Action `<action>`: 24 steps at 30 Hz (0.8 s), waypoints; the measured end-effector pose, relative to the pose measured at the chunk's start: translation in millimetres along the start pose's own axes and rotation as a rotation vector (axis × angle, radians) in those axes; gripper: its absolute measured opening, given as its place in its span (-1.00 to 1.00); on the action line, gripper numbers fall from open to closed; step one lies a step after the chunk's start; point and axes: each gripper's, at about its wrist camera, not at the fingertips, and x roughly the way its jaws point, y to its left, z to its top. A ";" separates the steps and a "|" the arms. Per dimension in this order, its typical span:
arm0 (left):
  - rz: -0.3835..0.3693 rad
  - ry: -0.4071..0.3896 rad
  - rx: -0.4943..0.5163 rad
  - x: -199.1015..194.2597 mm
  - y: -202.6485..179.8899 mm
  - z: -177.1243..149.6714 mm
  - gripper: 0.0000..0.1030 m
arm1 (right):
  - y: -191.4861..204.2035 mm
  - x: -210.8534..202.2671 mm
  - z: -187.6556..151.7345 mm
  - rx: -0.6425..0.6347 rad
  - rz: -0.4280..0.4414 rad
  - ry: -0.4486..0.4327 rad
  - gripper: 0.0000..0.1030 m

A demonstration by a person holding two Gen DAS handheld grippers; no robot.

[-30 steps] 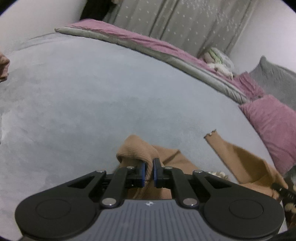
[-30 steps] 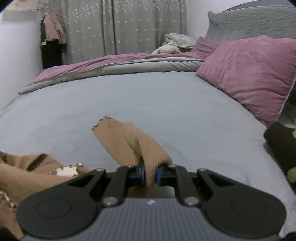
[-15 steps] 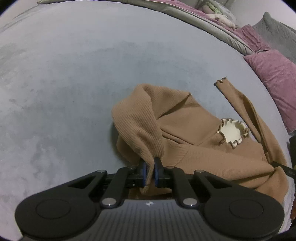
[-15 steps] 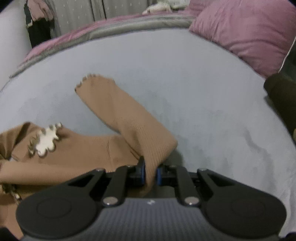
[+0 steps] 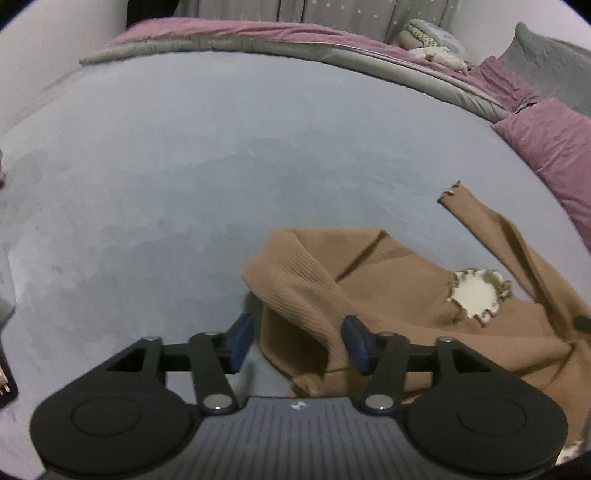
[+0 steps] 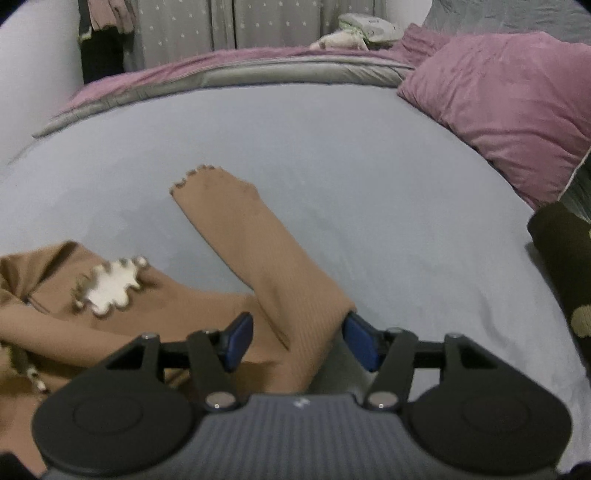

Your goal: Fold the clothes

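Note:
A tan ribbed sweater (image 5: 406,295) with a frilly white collar (image 5: 474,297) lies crumpled on the grey bed sheet (image 5: 221,166). My left gripper (image 5: 297,343) hangs over its left shoulder fold; its jaws are opening, and the fabric lies loose between them, against the right pad. In the right wrist view the sweater (image 6: 166,306) stretches one sleeve (image 6: 236,229) away across the sheet. My right gripper (image 6: 299,341) is over that sleeve's near end, jaws opening, with the cloth slack between the blue pads.
Pink pillows (image 6: 506,103) lie at the right. A pink and grey duvet (image 5: 295,40) is bunched along the far side of the bed. A dark garment with pale spots (image 6: 561,273) sits at the right edge. Grey curtains (image 6: 258,26) hang behind.
Both grippers held pinched folds of the sweater and have now let go, jaws spread apart. The sweater has dropped and settled onto the sheet.

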 end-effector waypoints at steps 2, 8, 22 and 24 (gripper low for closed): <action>0.013 -0.007 0.006 3.6 -1.4 1.9 0.16 | 4.5 -4.1 4.1 -0.005 0.018 -0.019 0.11; 0.007 -0.038 -0.013 8.2 -4.1 11.0 0.25 | 25.8 -11.6 13.1 -0.063 0.041 -0.075 0.35; -0.006 -0.108 0.008 43.1 -6.0 28.3 0.33 | 70.7 -13.4 30.9 -0.192 0.113 -0.192 0.42; -0.009 -0.097 0.000 49.2 -4.7 30.8 0.33 | 77.5 -3.1 33.9 -0.196 0.132 -0.167 0.42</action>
